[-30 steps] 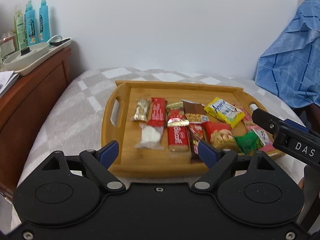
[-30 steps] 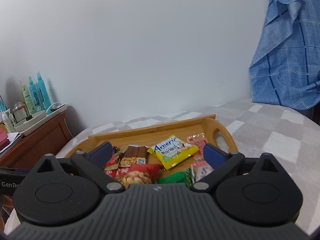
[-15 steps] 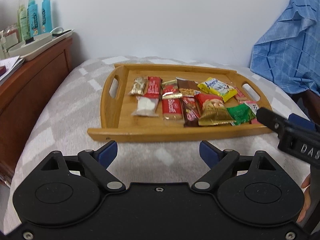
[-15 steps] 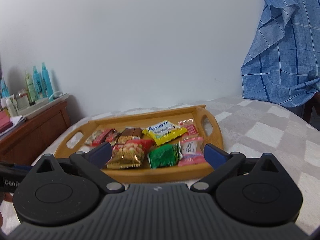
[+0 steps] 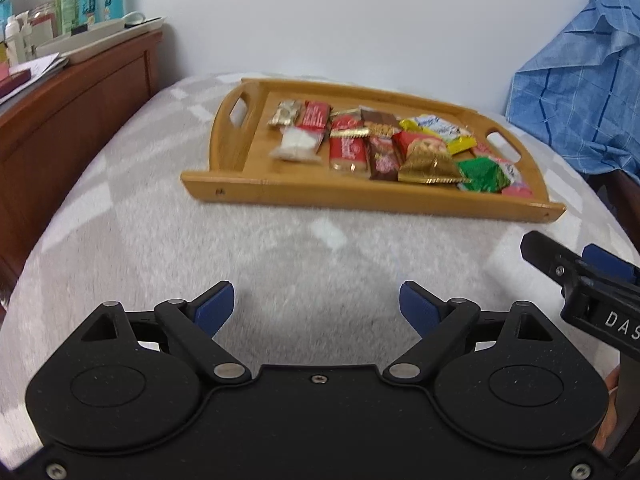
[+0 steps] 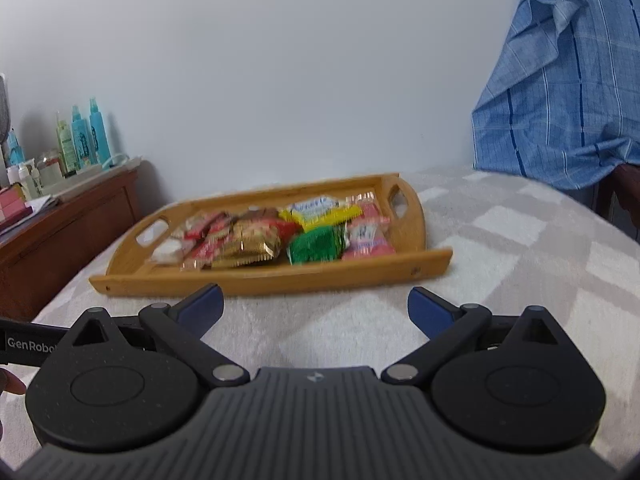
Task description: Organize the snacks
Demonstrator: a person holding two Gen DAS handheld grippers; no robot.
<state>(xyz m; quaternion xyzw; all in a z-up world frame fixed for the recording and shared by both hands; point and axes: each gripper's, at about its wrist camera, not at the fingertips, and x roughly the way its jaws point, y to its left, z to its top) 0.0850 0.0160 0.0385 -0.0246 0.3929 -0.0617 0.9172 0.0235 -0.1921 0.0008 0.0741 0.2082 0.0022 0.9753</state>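
Observation:
A wooden tray [image 5: 240, 148] [image 6: 276, 274] with handle cut-outs lies on a grey checked blanket [image 5: 168, 240]. Several wrapped snacks fill it: a red biscuit pack [image 5: 347, 151], a gold-and-red packet [image 5: 428, 160] [image 6: 248, 242], a green packet [image 5: 482, 176] [image 6: 316, 245], a yellow packet [image 5: 440, 130] [image 6: 320, 210] and a pink one [image 6: 366, 236]. My left gripper [image 5: 316, 306] is open over bare blanket, well short of the tray's near rim. My right gripper [image 6: 316, 306] is open too, empty, just short of that rim; its body shows at the left wrist view's right edge [image 5: 580, 276].
A wooden dresser [image 5: 72, 88] [image 6: 68, 224] stands at the left, carrying a white tray with bottles and papers. Blue checked cloth [image 5: 580, 92] [image 6: 568, 80] hangs at the right. A white wall rises behind the bed.
Both grippers have drawn back from the tray and sunk: a second ago their fingers framed the snacks, now they hang over blanket in front of it. Both stay open.

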